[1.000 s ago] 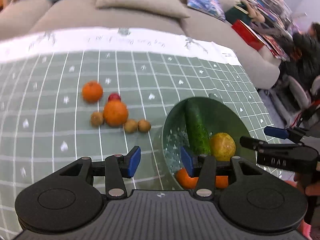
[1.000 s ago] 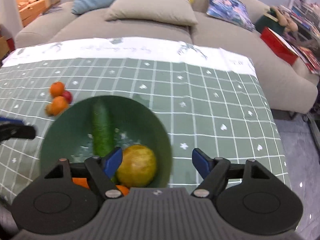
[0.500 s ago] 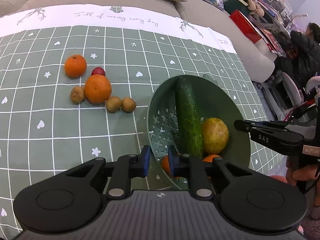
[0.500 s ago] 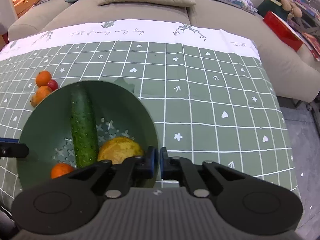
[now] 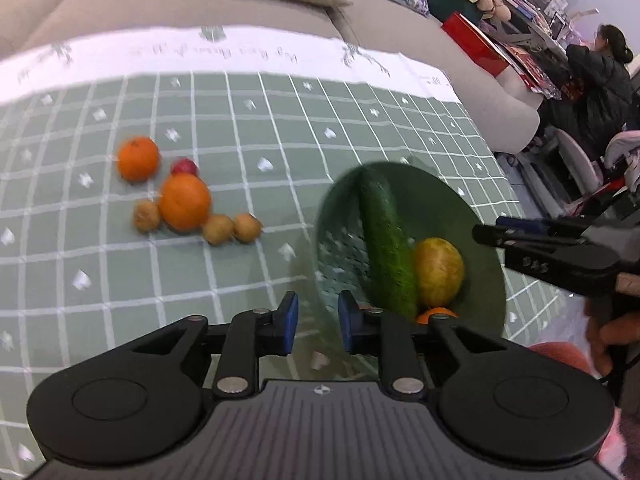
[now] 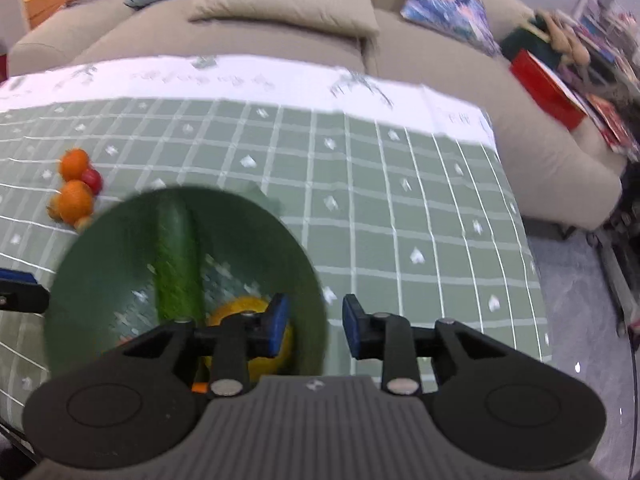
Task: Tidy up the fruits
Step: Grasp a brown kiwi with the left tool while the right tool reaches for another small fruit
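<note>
My left gripper sits at the bottom centre of its own view. Its jaws are drawn in as far as they seem to go, with a slim gap between the blue pads and nothing clamped. The left rim of the green bowl shows through that gap, but I cannot tell whether the pads touch it.

My right gripper has just been opening. Its pads stand apart with nothing between them, and the bowl's right edge lies below the left pad.

In the bowl a cucumber lies lengthwise. A yellow-green fruit sits against its right side, and a small orange peeks out below them.

Left of the bowl, loose fruit clusters on the green checked tablecloth. I see a large orange, a second orange to its upper left, and a red fruit between them. Three small brown fruits lie along the large orange's lower edge.

A beige sofa fills the top of the frame. A person in dark clothing sits at the upper right.
</note>
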`<state>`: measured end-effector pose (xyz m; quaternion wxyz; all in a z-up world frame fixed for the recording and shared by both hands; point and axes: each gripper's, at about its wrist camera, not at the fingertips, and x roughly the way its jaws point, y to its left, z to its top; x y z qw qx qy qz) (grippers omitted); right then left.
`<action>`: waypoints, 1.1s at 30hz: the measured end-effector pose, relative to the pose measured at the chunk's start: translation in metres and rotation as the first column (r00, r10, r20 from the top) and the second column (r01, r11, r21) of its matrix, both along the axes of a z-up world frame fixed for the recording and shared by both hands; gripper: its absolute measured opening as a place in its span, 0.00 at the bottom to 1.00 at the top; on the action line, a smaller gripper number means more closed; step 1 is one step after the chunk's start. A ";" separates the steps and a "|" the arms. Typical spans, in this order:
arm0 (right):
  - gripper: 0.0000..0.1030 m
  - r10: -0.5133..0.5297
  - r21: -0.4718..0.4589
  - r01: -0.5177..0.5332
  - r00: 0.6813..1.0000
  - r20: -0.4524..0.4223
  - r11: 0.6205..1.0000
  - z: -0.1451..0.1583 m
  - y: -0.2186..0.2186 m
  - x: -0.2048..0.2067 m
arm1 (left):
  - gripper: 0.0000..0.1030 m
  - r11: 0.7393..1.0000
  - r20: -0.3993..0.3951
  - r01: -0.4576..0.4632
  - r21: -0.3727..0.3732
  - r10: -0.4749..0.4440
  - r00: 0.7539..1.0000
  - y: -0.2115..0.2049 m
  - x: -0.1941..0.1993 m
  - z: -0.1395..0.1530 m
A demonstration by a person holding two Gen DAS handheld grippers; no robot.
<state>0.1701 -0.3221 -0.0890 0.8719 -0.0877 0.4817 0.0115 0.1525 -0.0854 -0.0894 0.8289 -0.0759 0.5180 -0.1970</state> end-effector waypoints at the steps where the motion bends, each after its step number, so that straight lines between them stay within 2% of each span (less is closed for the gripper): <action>1: 0.26 0.018 0.011 -0.018 1.000 0.013 1.000 0.005 0.005 0.001 | 0.23 1.000 0.013 -0.004 0.008 0.004 1.000 0.005 0.000 0.002; 7: 0.26 0.173 0.124 -0.181 0.982 0.069 0.976 0.028 0.053 0.014 | 0.23 0.997 0.081 -0.044 0.061 0.039 0.996 0.044 0.006 0.011; 13: 0.26 0.337 0.173 -0.341 0.940 0.051 0.924 0.025 0.108 0.032 | 0.23 0.995 0.088 -0.084 0.062 0.079 0.993 0.075 0.021 0.006; 14: 0.26 0.356 0.175 -0.358 0.934 0.041 0.917 0.022 0.116 0.034 | 0.27 0.995 0.090 -0.082 0.063 0.077 0.993 0.078 0.024 0.004; 15: 0.26 0.372 0.177 -0.371 0.928 0.031 0.911 0.018 0.122 0.038 | 0.36 0.994 0.092 -0.081 0.068 0.075 0.993 0.080 0.027 0.002; 16: 0.26 0.385 0.184 -0.382 0.923 0.019 0.906 0.014 0.129 0.042 | 0.39 0.994 0.094 -0.081 0.076 0.073 0.993 0.082 0.030 -0.001; 22: 0.26 0.413 0.233 -0.393 0.909 -0.046 0.890 -0.009 0.156 0.066 | 0.40 0.991 0.098 -0.056 0.119 0.044 0.994 0.090 0.048 -0.024; 27: 0.26 0.390 0.291 -0.350 0.917 -0.089 0.890 -0.025 0.166 0.086 | 0.40 0.985 0.131 0.011 0.172 -0.034 0.991 0.086 0.056 -0.039; 29: 0.35 0.381 0.296 -0.338 0.919 -0.103 0.894 -0.031 0.170 0.092 | 0.40 0.982 0.141 0.034 0.186 -0.060 0.988 0.084 0.058 -0.043; 33: 0.36 0.375 0.312 -0.322 0.918 -0.129 0.894 -0.043 0.176 0.101 | 0.40 0.977 0.143 0.072 0.199 -0.102 0.984 0.080 0.063 -0.053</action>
